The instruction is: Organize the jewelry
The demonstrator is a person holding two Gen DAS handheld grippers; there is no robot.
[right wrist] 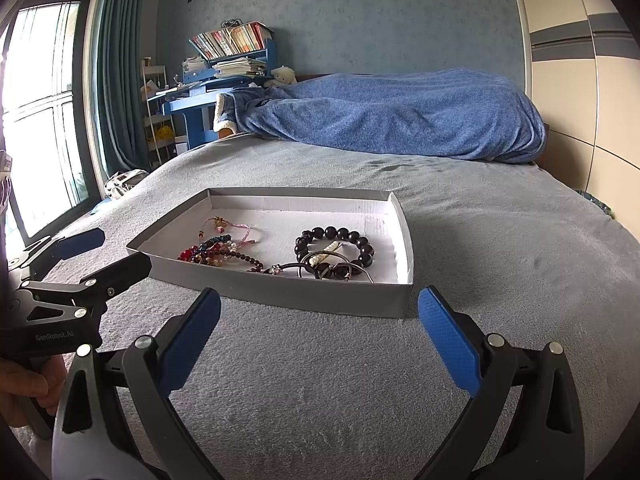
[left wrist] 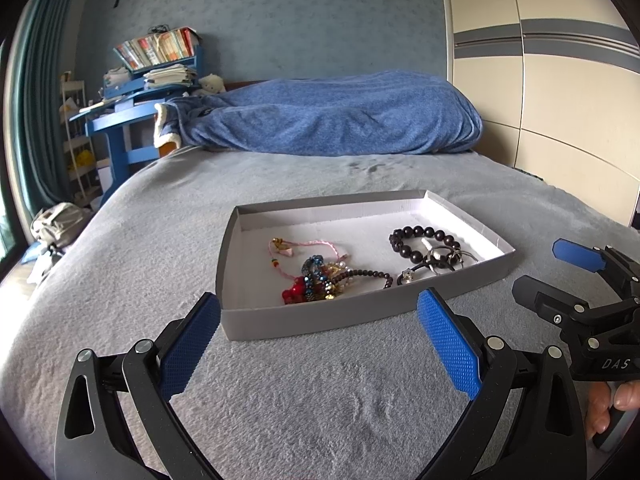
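Grey bedspread (left wrist: 120, 240), grey tray (left wrist: 320, 320), perhaps bracelets (left wrist: 424, 246)

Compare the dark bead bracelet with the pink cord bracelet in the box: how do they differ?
The dark bead bracelet is a ring of big, round, glossy near-black beads; the pink cord bracelet is a thin braided cord with small gold charms. The dark bead bracelet lies in the right part of the box, over some hair ties; the pink cord bracelet lies in the left part, behind the tangled pile. Both lie flat, untouched.
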